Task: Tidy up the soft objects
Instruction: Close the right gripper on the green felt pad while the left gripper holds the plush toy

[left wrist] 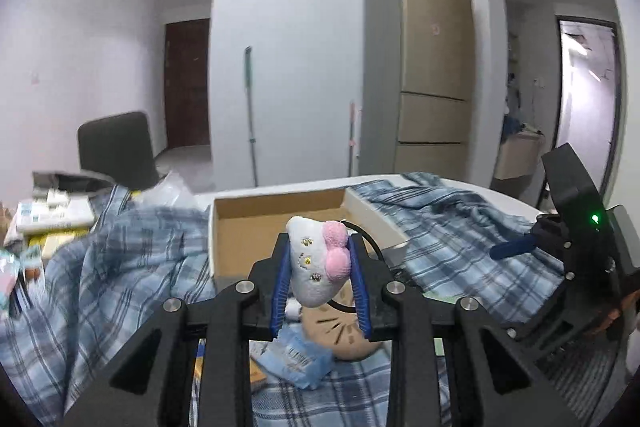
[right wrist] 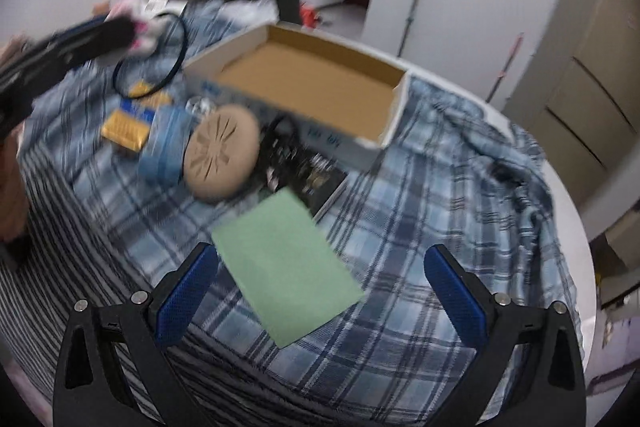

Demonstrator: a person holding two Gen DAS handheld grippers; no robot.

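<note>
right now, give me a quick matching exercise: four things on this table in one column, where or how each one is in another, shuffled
Things:
1. white plush toy
2. cardboard box
3. green sheet
4. tan round cushion

States:
a. lying flat ahead of the open right gripper
b. open, nothing visible inside
c. clamped in the left gripper
d. lying beside the box on the plaid cloth

Pairs: 1-c, 2-b, 3-a, 4-d

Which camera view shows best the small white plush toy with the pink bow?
The left wrist view: the plush toy sits close and sharp, clamped by the left gripper. In the right wrist view it is only a blurred pink-white patch far left.
</note>
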